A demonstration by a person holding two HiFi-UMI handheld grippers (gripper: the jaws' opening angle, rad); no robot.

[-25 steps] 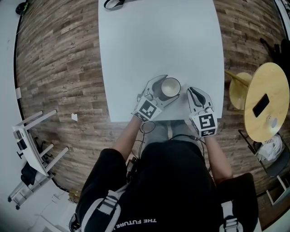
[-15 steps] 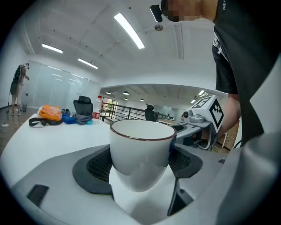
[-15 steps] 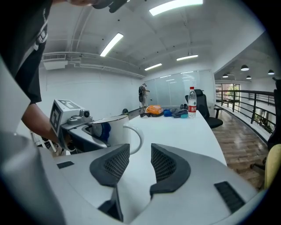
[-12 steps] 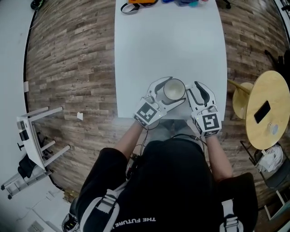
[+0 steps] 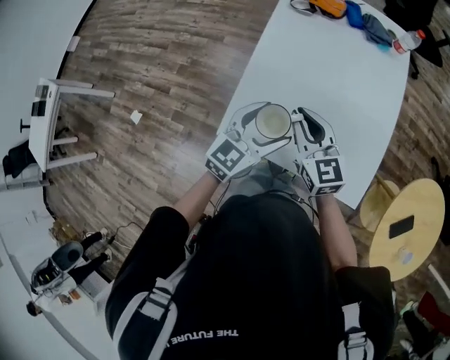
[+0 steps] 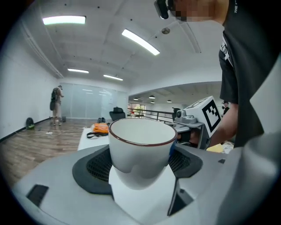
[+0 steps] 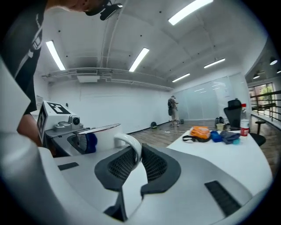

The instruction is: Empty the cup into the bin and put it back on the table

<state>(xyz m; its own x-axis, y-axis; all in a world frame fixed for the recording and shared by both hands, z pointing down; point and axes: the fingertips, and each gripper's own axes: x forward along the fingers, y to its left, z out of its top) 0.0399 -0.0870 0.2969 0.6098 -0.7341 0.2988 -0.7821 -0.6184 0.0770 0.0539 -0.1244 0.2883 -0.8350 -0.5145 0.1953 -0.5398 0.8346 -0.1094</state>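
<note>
- Cup: white with a thin dark rim, upright with its mouth up, held in front of the person's chest over the near edge of the white table. The jaws hide its base, so I cannot tell whether it touches the tabletop.
- Left gripper: its jaws stand wide, one dark ribbed pad on each side of the cup's body, and both press on the wall. This gripper carries the cup.
- Right gripper: just to the right of the cup. Its jaws have just been closing and are now nearly together, pinching the cup's curved white handle between the pads.
- The two grippers sit side by side, almost touching, with the square-marker cubes towards the person.
- Far end of the table: an orange thing, a blue bundle and a bottle with a red cap, all well apart from the cup.
- Wooden plank floor surrounds the table.
- To the person's right stands a round wooden side table with a dark flat phone lying on it.
- To the left, on the floor, is a white metal frame.
- Another person stands far off across the room by a glass wall.
</note>
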